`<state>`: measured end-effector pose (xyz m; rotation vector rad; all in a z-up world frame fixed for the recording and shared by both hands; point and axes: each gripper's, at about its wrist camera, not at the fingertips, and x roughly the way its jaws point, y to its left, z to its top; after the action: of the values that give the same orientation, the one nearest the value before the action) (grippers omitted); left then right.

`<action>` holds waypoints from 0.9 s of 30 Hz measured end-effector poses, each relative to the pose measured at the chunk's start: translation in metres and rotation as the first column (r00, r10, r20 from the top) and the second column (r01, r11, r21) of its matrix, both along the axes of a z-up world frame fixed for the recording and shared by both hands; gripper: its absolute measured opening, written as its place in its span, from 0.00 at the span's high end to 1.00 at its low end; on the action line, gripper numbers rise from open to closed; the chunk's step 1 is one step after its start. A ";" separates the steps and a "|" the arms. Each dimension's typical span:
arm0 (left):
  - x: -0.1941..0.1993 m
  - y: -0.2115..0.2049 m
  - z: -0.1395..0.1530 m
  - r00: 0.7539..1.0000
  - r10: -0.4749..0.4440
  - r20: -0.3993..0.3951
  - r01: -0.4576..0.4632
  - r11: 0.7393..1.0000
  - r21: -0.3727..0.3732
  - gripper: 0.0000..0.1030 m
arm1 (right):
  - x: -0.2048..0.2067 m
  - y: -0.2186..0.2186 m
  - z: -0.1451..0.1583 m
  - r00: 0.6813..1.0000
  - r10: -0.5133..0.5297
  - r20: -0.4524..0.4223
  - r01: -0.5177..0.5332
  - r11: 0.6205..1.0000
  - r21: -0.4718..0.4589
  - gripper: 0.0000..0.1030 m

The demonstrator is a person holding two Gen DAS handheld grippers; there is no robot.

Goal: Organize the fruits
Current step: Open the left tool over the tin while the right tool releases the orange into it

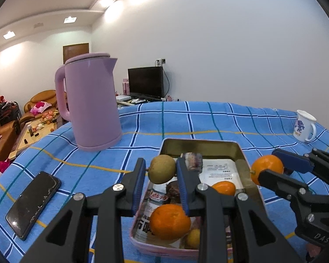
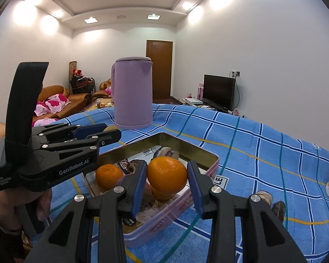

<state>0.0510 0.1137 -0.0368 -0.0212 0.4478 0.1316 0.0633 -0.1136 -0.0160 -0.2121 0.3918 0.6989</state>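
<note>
A pink rectangular tin [image 1: 247,164] [image 2: 210,166] lies on the blue checked tablecloth and holds oranges and snack packets. My left gripper [image 1: 161,171] is shut on a brown-green round fruit [image 1: 162,168] and holds it above the tin's left rim. My right gripper [image 2: 167,175] is shut on an orange [image 2: 166,174] above the tin's near side; it also shows in the left wrist view [image 1: 266,168]. Inside the tin lie one orange [image 1: 170,221] [image 2: 108,175], a smaller orange [image 1: 223,187] and a yellow fruit [image 1: 193,237].
A tall pink kettle [image 1: 92,105] [image 2: 132,94] stands behind the tin. A black phone [image 1: 34,203] lies at the left. A white mug [image 1: 303,127] stands at the far right. Two wrapped snacks [image 2: 272,201] lie on the cloth right of the tin.
</note>
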 end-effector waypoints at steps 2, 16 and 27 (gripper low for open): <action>0.005 0.002 -0.002 1.000 -0.011 -0.028 0.010 1.000 -0.003 0.71 | 0.002 0.003 -0.001 1.000 0.005 -0.010 -0.005 1.000 -0.010 0.61; 0.008 -0.003 -0.006 0.997 -0.020 -0.068 0.021 1.000 0.016 0.35 | 0.003 0.017 -0.007 0.993 0.076 -0.085 -0.081 0.995 -0.056 0.52; 0.005 -0.044 0.016 0.997 -0.076 -0.002 0.076 0.997 -0.012 0.08 | 0.025 -0.072 0.018 0.980 -0.200 -0.015 0.198 0.976 -0.094 0.48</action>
<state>0.0556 0.0702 -0.0209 -0.0153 0.4512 0.0540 0.0885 -0.1857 0.0024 -0.2481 0.4627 0.4870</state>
